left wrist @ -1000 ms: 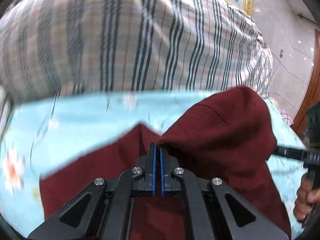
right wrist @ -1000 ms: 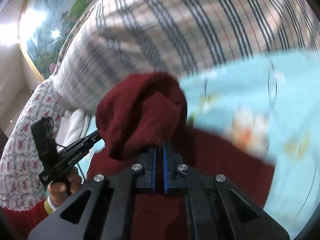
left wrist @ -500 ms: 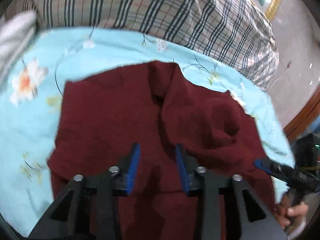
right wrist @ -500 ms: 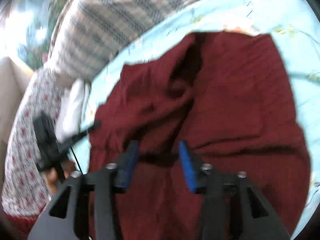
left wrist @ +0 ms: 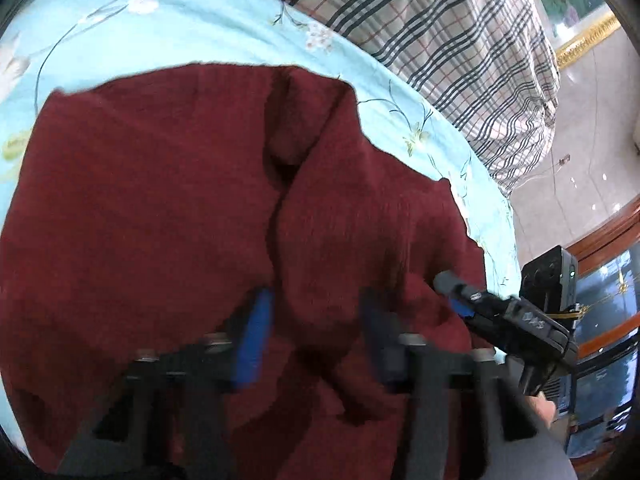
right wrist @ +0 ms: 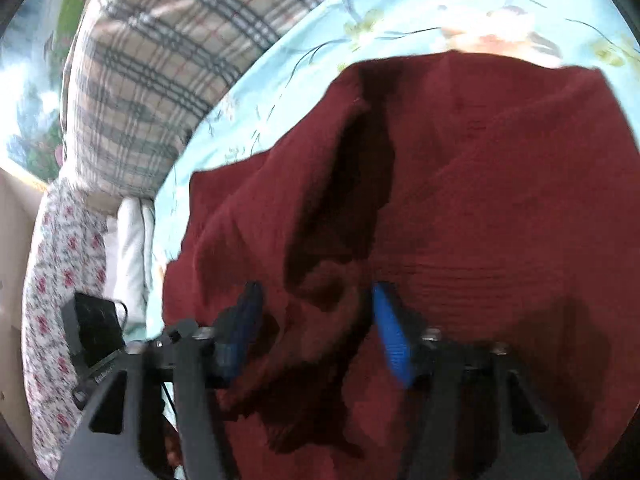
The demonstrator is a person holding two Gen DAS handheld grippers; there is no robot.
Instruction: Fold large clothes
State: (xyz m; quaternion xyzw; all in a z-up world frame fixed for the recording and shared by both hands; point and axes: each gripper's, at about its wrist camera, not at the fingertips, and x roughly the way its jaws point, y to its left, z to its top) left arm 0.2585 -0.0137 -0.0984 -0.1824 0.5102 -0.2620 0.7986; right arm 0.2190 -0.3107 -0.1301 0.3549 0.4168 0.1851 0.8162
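Note:
A large dark red knit garment (left wrist: 160,208) lies spread on the light blue floral bedsheet (left wrist: 200,28), with a raised fold running down its middle (left wrist: 288,184). It also fills the right wrist view (right wrist: 480,200), rumpled at its left side. My left gripper (left wrist: 316,320) is open and empty, just above the garment. My right gripper (right wrist: 316,320) is open and empty above the rumpled folds. The right gripper also shows at the right of the left wrist view (left wrist: 500,316).
A plaid quilt (left wrist: 440,40) lies piled along the far side of the bed, also in the right wrist view (right wrist: 160,60). A floral pillow or cloth (right wrist: 60,280) and white fabric (right wrist: 132,240) lie at the left. Tiled floor (left wrist: 592,140) and wooden furniture (left wrist: 600,240) lie beyond the bed's right edge.
Both grippers let go of the red garment and opened. The lifted cloth dropped flat onto the bed, and both grippers drew back over it.

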